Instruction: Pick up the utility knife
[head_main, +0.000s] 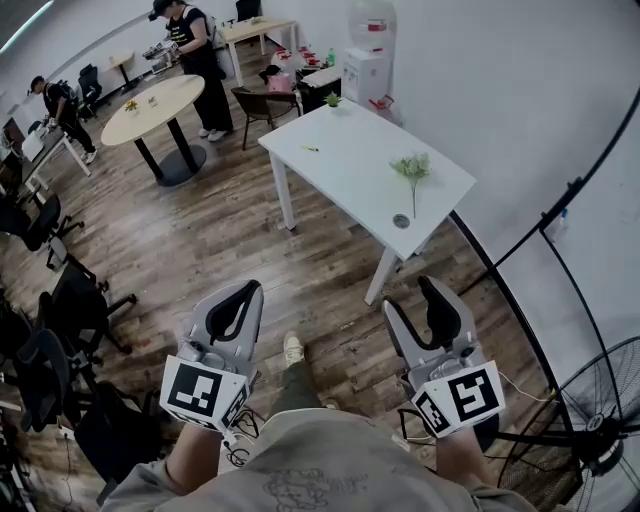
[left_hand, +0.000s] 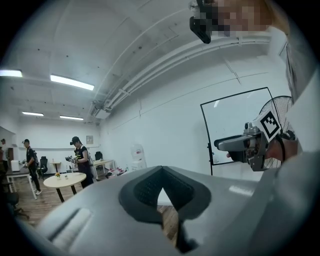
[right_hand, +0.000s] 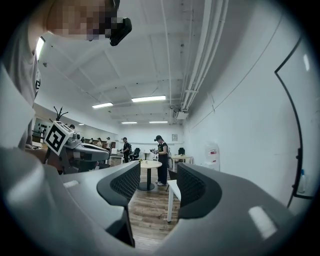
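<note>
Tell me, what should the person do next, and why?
Probably step toward the white table: both grippers hang over the floor, short of it, left gripper shut, right gripper open and empty. The small yellowish item there may be the knife.

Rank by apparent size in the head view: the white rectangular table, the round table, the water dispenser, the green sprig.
1. white rectangular table
2. round table
3. water dispenser
4. green sprig
The round table and the water dispenser stand farther off, so their true sizes stay unsure.

Utility knife (head_main: 311, 148): small yellowish sliver, flat on white table (head_main: 350, 180), near left edge.
</note>
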